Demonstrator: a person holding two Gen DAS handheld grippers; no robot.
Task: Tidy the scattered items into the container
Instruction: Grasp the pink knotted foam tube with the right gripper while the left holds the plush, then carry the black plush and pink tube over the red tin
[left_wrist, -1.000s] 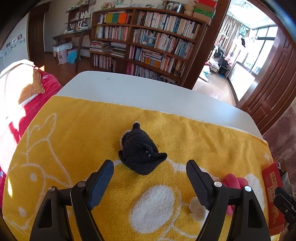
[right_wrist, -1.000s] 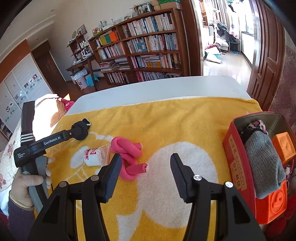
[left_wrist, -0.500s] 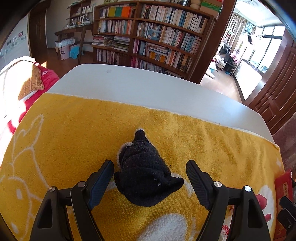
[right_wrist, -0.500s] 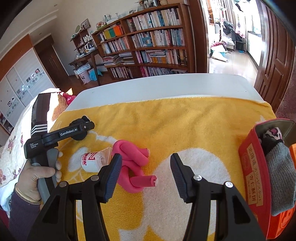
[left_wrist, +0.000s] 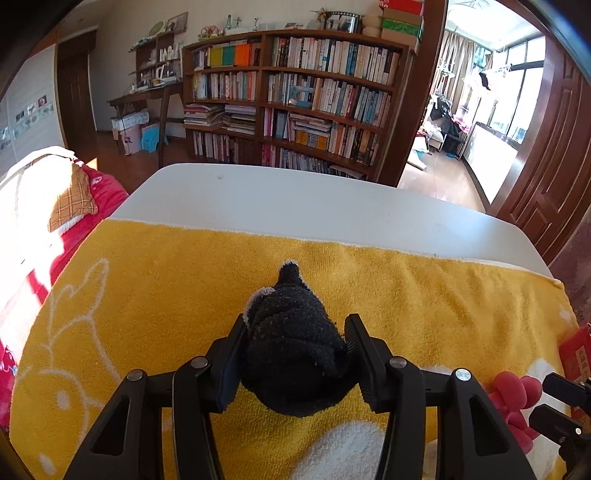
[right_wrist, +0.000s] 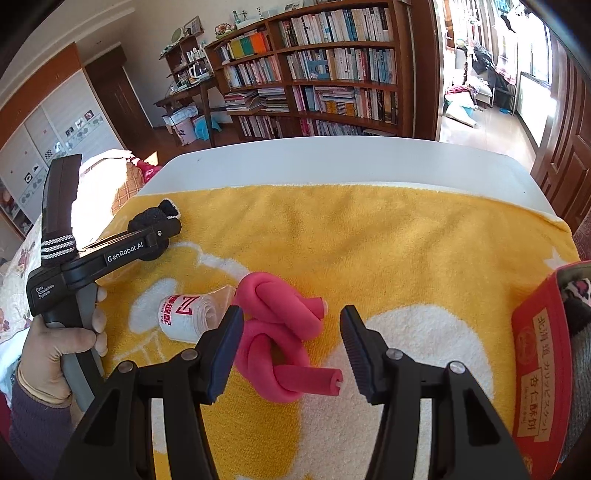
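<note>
Sock (left_wrist: 293, 350), black and balled, sits on the yellow towel (left_wrist: 147, 295) between the closing left gripper (left_wrist: 293, 360), pads touching; soft bulk could squirt out. Right gripper (right_wrist: 291, 350) gapes over a pink foam knot (right_wrist: 280, 332); the red box (right_wrist: 535, 350) waits far right.

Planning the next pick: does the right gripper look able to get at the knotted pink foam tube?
Probably yes: the right gripper hangs open over the pink foam tube, nothing covering it.

Both cameras ride on handheld grippers, tilted down close over the yellow towel (left_wrist: 155, 295) toward the bookshelf (right_wrist: 325, 70); the left view sits nearest the black sock (left_wrist: 291, 347), and both views share the pink foam knot (right_wrist: 280, 332).
</note>
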